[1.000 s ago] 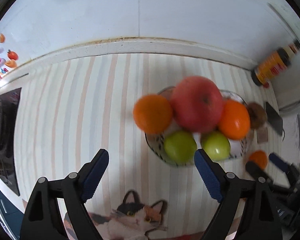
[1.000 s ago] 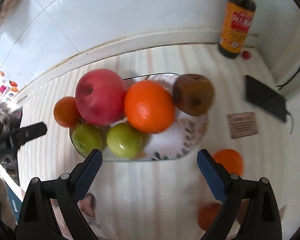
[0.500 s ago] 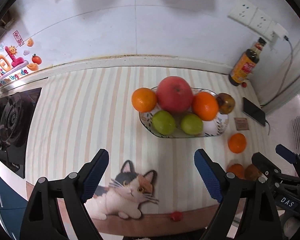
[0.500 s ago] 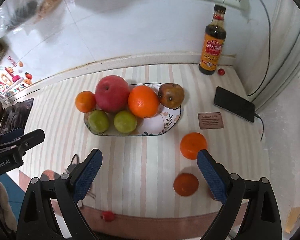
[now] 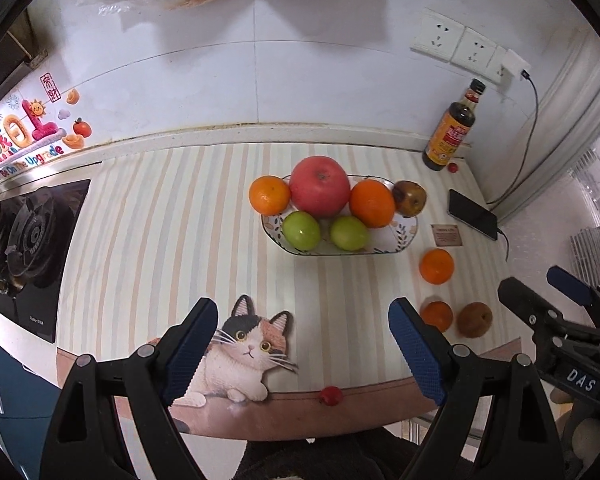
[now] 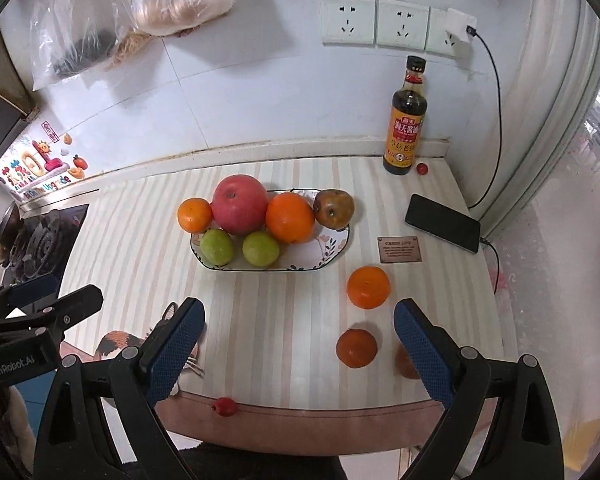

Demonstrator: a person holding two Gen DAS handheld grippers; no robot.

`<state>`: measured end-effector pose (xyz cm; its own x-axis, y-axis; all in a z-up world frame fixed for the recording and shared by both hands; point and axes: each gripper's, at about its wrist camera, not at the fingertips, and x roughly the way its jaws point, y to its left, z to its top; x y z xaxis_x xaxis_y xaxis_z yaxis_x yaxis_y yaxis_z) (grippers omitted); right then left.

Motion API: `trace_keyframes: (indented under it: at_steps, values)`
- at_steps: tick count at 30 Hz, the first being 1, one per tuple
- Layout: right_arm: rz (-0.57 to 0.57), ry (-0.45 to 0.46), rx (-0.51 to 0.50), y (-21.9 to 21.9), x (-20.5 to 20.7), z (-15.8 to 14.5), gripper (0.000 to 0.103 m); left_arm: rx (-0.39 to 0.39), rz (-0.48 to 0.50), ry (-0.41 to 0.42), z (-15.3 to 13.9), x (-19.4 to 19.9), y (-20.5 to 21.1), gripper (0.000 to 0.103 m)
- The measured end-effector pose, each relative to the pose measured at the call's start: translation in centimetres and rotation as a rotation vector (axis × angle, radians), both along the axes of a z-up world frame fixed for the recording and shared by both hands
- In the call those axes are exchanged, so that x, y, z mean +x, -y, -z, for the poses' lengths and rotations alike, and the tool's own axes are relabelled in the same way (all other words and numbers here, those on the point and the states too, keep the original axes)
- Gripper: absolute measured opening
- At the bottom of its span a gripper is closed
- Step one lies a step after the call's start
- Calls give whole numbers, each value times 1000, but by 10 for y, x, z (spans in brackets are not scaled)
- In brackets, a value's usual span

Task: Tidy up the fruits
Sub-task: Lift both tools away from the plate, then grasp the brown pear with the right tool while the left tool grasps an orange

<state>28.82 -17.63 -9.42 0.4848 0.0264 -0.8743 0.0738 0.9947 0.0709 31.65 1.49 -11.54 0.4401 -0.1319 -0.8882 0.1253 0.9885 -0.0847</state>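
Note:
An oval patterned plate on the striped counter holds a red apple, two oranges, two green fruits and a brown apple. Loose on the counter to its right lie an orange, a darker orange and a brown fruit, half hidden behind my right finger in the right wrist view. My left gripper and right gripper are both open and empty, held back over the counter's front edge.
A soy sauce bottle stands at the back right wall. A phone on a cable and a small card lie right of the plate. A stove is at the left. A small red berry lies at the front edge.
Both grippers have pulled back and up from close over the plate to the counter's front edge. The whole counter and the loose fruit now show. Both stayed open.

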Motion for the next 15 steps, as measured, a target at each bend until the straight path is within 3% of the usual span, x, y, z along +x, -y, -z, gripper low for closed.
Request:
trace_keyframes:
  at_steps: [5, 9, 11, 15]
  values:
    - [4, 10, 18, 3, -8, -9, 98, -11, 12, -7, -1, -11, 7, 87]
    - [15, -7, 88, 15, -8, -1, 101, -50, 57, -72, 16, -8, 16, 90]
    - [33, -42, 115, 26, -6, 13, 101, -78, 95, -131, 35, -4, 22, 101]
    - [90, -131, 179, 53, -4, 49, 101, -46, 133, -279, 89, -2, 34, 101]
